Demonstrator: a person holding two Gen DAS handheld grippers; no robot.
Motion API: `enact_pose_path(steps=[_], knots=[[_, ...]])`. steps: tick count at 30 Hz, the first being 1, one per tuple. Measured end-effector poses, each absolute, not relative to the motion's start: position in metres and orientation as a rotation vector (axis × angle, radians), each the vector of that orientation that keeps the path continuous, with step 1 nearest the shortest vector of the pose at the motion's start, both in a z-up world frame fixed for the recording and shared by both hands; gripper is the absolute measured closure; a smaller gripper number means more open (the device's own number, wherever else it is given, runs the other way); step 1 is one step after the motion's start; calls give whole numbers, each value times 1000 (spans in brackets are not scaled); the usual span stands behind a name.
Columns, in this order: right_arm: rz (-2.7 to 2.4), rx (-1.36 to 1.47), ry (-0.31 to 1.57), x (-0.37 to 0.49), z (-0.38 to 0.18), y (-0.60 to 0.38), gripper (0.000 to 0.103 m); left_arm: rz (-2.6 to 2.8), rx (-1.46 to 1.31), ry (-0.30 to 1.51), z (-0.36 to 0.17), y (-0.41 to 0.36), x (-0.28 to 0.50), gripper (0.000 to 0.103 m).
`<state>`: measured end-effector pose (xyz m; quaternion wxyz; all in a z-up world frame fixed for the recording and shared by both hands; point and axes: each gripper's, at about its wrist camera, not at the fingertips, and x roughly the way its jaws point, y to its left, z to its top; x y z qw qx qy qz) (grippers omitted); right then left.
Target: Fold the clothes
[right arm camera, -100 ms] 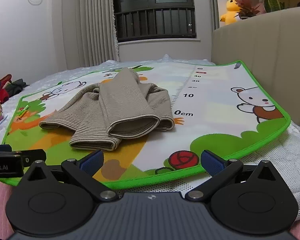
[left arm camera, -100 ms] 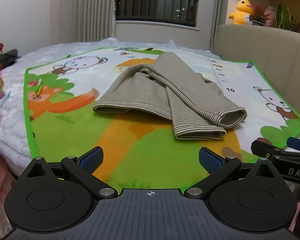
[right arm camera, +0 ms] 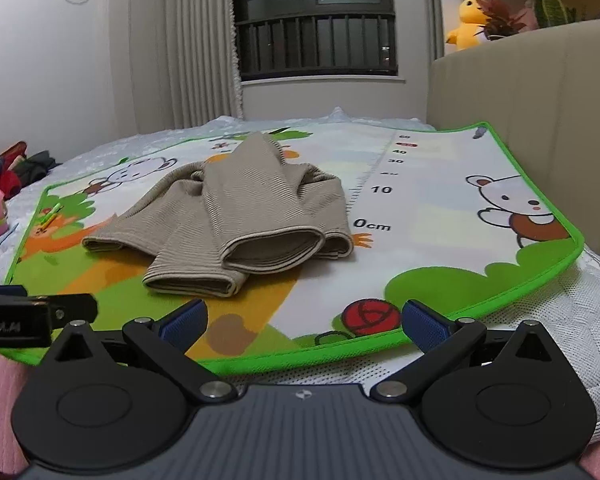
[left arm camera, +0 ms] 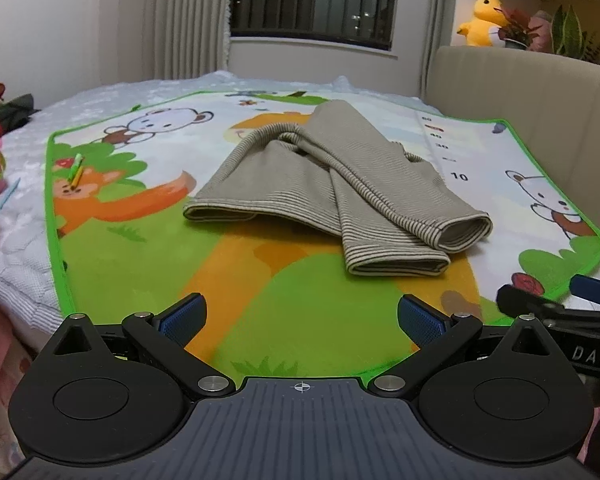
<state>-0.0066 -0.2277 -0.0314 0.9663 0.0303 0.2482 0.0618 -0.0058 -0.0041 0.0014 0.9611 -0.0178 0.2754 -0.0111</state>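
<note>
**Grippers wide open before the garment**

I see a striped beige garment point(left arm camera: 332, 184) lying crumpled mid-mat point(left arm camera: 100, 264). My left gripper point(left arm camera: 300, 320) and right gripper point(right arm camera: 304, 320) hover near the mat's edge, fingers spread wide, holding nothing.

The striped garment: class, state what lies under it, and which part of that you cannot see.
The striped garment lies on a cartoon play mat spread over a white bed cover. Orange and green mat print shows around it; the print directly beneath is covered.
</note>
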Motion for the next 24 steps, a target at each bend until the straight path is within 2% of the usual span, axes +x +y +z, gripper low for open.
enact_pose_path(steps=[24], knots=[[151,45,516,-9,-32,-228,0,-39,-41,610,0,-8,-5,0]])
